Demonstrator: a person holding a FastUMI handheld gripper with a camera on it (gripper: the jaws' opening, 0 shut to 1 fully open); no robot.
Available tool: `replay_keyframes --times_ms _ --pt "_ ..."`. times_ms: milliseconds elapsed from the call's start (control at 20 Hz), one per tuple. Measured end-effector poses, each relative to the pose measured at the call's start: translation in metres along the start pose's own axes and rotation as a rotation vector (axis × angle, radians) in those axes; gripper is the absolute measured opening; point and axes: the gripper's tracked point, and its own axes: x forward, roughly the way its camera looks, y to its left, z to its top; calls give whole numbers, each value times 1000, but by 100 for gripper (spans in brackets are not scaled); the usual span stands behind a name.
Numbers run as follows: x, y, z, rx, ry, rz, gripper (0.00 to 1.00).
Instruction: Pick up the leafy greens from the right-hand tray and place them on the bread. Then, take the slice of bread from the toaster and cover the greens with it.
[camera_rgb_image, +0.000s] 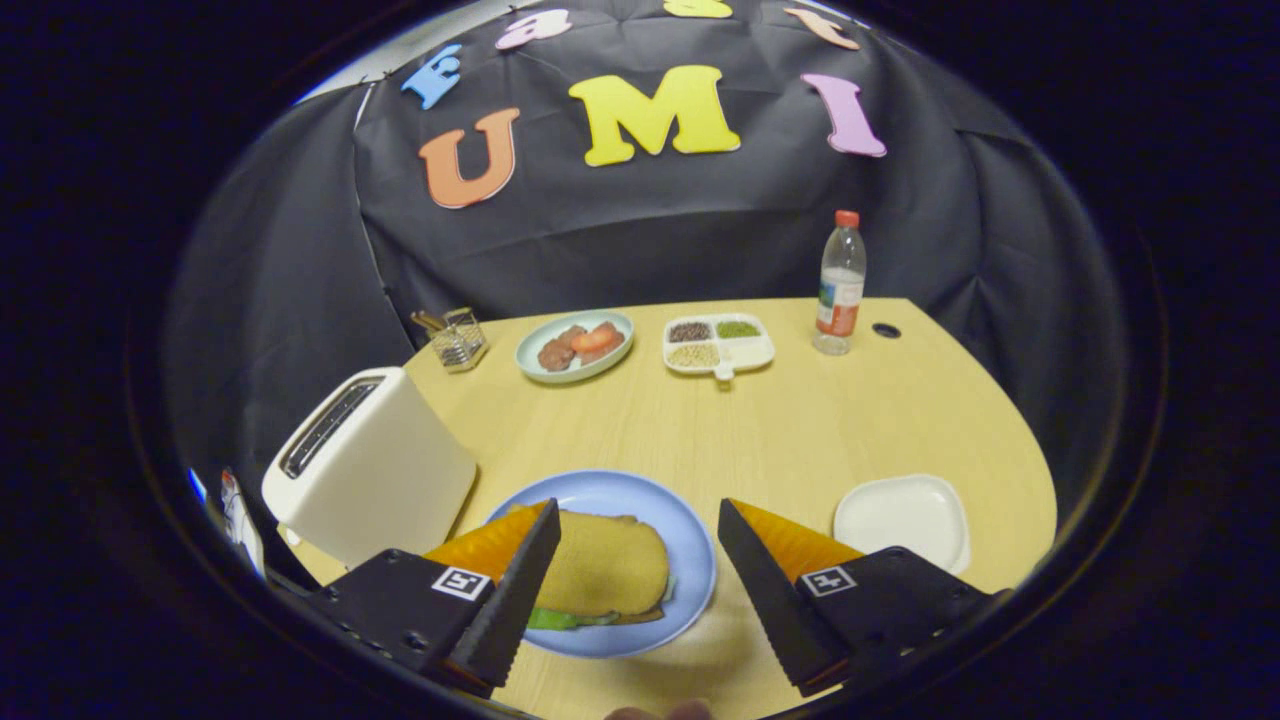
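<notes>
A blue plate lies on the wooden table just ahead of my fingers. On it a slice of bread covers leafy greens, whose edge peeks out below it, with another slice underneath. My gripper is open above the plate, nothing between its fingers. The left fingertip overlaps the bread's left edge in the view. A cream toaster stands to the left of the plate, its slots looking dark. To the right of the plate sits a white square tray with nothing on it.
At the back of the table stand a pale green plate with meat and tomato, a divided white dish of grains, a water bottle with a red cap and a small wire holder. A dark hole marks the tabletop.
</notes>
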Motion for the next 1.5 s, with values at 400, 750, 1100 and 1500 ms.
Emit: replay_keyframes --times_ms 400,750,1100,1500 --pt "-113 -23 104 -39 -287 -138 96" --pt "-180 -4 125 -89 -405 -144 96" --pt "-203 6 102 1 -393 -168 96" --pt "-214 11 98 19 -403 -182 96"
